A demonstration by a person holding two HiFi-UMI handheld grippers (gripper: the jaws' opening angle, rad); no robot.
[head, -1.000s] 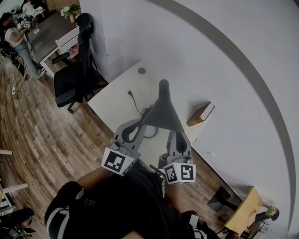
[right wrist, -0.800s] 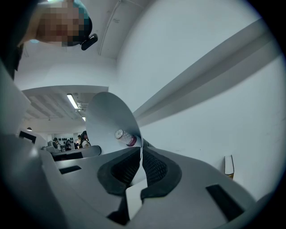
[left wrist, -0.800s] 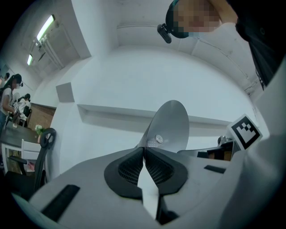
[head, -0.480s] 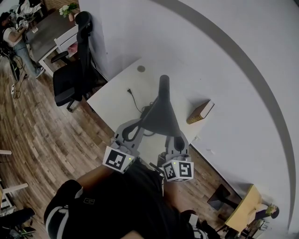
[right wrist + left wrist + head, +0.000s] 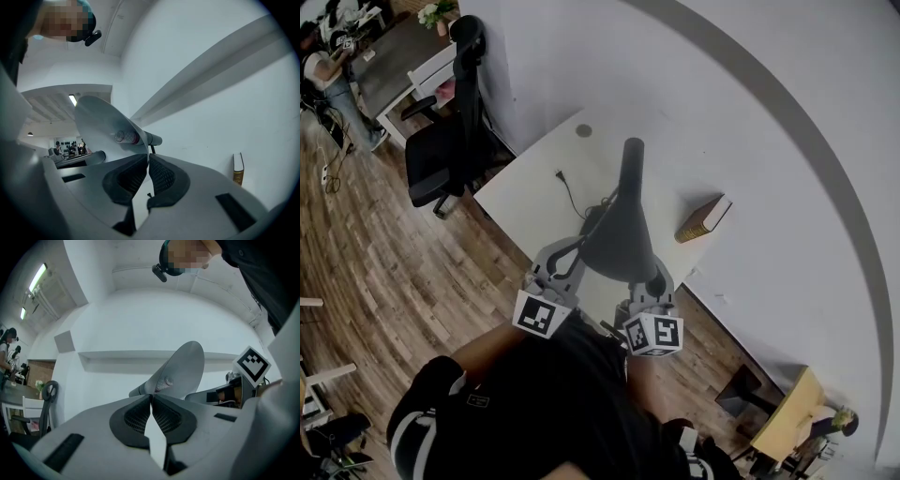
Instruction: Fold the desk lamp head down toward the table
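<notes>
The grey cone-shaped lamp head [image 5: 619,239] hangs above the near edge of the white table [image 5: 534,202], its narrow end pointing toward the far edge. The left gripper [image 5: 577,249] is clamped on the left side of the lamp head's thin rim and the right gripper [image 5: 655,278] on the right side, both pairs of jaws nearly together. A book [image 5: 703,218] stands upright at the table's far right edge, and a black cord [image 5: 570,195] lies toward the left edge
</notes>
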